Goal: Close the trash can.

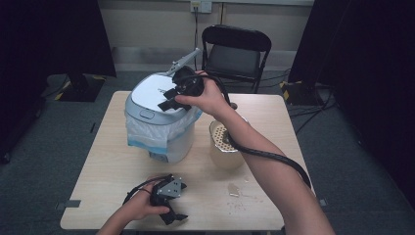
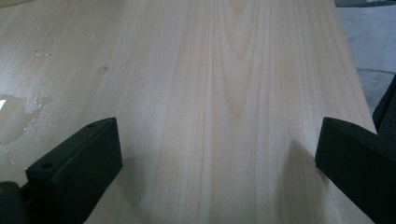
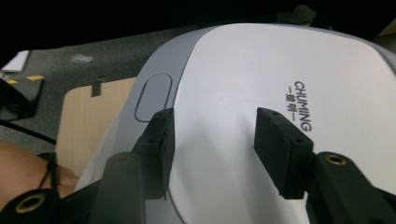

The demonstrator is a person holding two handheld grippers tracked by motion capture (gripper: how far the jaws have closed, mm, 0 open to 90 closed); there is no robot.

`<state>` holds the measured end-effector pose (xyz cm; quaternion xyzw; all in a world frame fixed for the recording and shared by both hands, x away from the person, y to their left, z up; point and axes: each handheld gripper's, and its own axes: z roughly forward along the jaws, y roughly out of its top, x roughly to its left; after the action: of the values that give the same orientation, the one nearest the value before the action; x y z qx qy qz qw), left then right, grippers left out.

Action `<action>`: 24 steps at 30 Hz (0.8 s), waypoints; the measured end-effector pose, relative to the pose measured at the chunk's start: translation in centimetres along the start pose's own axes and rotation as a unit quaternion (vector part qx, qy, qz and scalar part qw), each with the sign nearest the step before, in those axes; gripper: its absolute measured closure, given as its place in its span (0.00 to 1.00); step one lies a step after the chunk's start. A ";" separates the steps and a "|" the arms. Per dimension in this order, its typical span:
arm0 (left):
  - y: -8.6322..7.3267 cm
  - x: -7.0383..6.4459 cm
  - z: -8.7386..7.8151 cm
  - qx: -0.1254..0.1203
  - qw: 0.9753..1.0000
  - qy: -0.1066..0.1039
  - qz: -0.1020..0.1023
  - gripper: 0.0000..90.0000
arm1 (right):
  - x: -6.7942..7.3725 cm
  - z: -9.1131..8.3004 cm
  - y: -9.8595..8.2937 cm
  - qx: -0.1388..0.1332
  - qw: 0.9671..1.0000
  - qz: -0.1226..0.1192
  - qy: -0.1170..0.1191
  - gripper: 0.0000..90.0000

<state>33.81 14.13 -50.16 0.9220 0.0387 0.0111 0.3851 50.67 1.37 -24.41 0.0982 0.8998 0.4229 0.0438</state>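
Bin (image 1: 161, 129): stands at the worktop's (image 1: 107, 166) far left, lid shut, liner bag folded over its rim.
Right gripper (image 1: 169, 100): I hover over the white lid (image 3: 261, 93), fingers (image 3: 156, 140) apart and empty, lined up toward the oval push button (image 3: 153, 95).
Left gripper (image 1: 177, 215): parked low on the near edge, fingers (image 2: 77, 163) wide open, out of the way.

The bin (image 1: 159, 125) stands on the table (image 1: 112, 161), the pot (image 1: 222, 144) just to its right.
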 end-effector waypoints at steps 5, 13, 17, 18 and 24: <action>0.0 -0.1 0.1 -0.005 1.000 0.000 -0.006 0.00 | -0.2 0.5 0.4 0.001 1.000 0.000 -0.018 0.60; 0.0 -0.1 0.1 -0.006 1.000 0.000 -0.008 0.00 | -0.2 1.1 0.2 -0.006 1.000 -0.008 -0.027 0.64; 0.0 -0.1 0.1 -0.006 1.000 0.000 -0.008 0.00 | -0.1 1.1 0.2 -0.008 1.000 -0.006 -0.029 0.64; 0.0 -0.1 0.1 -0.006 1.000 0.000 -0.008 0.00 | -0.2 1.1 0.1 -0.010 1.000 -0.008 -0.029 0.64; 0.0 -0.1 0.1 -0.006 1.000 0.000 -0.007 0.00 | -0.2 1.0 -0.3 -0.022 0.999 -0.007 -0.026 0.45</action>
<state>33.71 14.08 -50.23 0.9194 0.0456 0.0088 0.3906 51.02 1.89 -25.28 0.1023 0.8895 0.4394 0.0724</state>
